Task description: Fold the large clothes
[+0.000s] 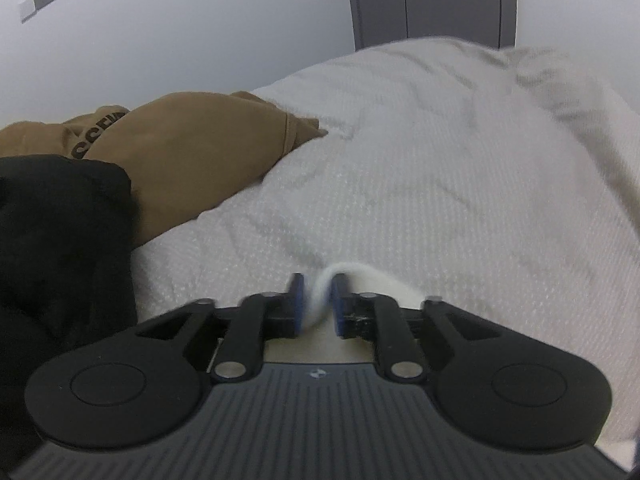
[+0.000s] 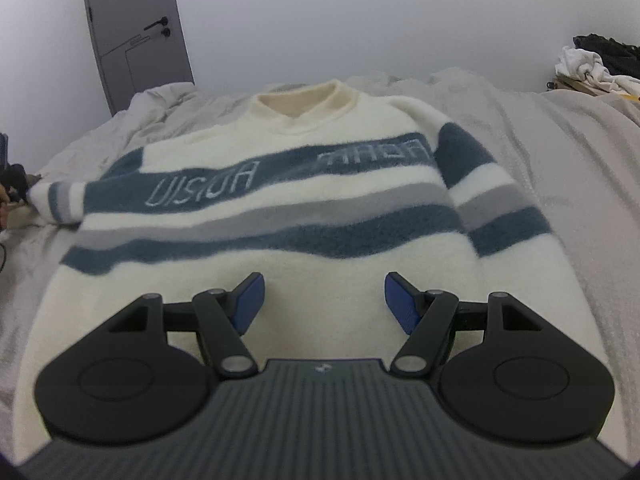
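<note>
A fluffy cream sweater (image 2: 280,208) with blue and grey stripes lies spread flat, front up, on the bed, its collar at the far side. My right gripper (image 2: 324,300) hovers open over the sweater's plain cream lower part, with nothing between its blue pads (image 2: 250,304). In the left wrist view, my left gripper (image 1: 318,300) sits low over the white bed cover (image 1: 440,160). Its jaws stand narrowly apart, and a curl of the sweater's white fluffy cloth (image 1: 360,280) lies loosely between them.
A brown garment (image 1: 192,160) and a black one (image 1: 60,240) lie heaped left of my left gripper. A grey door (image 2: 136,32) stands in the wall behind the bed. A pile of white and dark clothes (image 2: 592,64) sits at the far right.
</note>
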`<state>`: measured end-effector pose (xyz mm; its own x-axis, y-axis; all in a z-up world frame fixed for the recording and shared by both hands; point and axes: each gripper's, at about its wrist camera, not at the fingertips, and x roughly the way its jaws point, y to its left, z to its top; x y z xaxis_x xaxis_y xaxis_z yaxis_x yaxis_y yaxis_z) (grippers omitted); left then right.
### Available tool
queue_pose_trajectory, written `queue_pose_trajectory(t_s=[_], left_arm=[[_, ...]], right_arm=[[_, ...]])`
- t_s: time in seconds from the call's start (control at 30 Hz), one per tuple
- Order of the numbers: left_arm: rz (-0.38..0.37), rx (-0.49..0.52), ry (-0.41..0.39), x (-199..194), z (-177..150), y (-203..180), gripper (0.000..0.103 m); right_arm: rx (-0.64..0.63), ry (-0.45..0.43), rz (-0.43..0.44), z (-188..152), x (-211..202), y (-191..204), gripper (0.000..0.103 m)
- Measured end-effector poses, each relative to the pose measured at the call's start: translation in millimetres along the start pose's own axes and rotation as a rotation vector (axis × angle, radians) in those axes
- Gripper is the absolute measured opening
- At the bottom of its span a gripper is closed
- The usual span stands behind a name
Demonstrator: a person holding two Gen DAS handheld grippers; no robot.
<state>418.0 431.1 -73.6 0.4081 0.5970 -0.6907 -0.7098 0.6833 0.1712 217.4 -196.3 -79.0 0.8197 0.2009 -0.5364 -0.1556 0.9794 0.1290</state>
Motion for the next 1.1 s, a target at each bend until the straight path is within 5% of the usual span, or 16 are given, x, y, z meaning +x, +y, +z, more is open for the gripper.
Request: queue_pose_trajectory(t_s=[0.13, 0.17, 0.63, 1.0, 1.1], left_arm=[[0.03, 0.051, -0.01, -22, -6, -2, 0.067], [0.029, 0.047, -0.015, -29, -8, -1, 0.07], [-0.231, 0.058, -0.094, -233, -62, -1, 0.072], [-0.499, 0.1, -0.116, -390, -185, -29, 0.071], [-0.579, 0.134, -0.145, -429, -227, -38, 0.071]], right_arm=[[-0.024, -0.026, -0.007, -6, -6, 2, 0.068], [-0.022, -0.03, -0.007, -7, -10, 4, 0.068], [-0.015, -0.105, 0.017, -16, -77, -14, 0.068], [-0.03, -0.156, 0.041, -25, -127, -24, 0.068], [-0.077, -0.138, -0.012, -29, -139, -21, 0.068]])
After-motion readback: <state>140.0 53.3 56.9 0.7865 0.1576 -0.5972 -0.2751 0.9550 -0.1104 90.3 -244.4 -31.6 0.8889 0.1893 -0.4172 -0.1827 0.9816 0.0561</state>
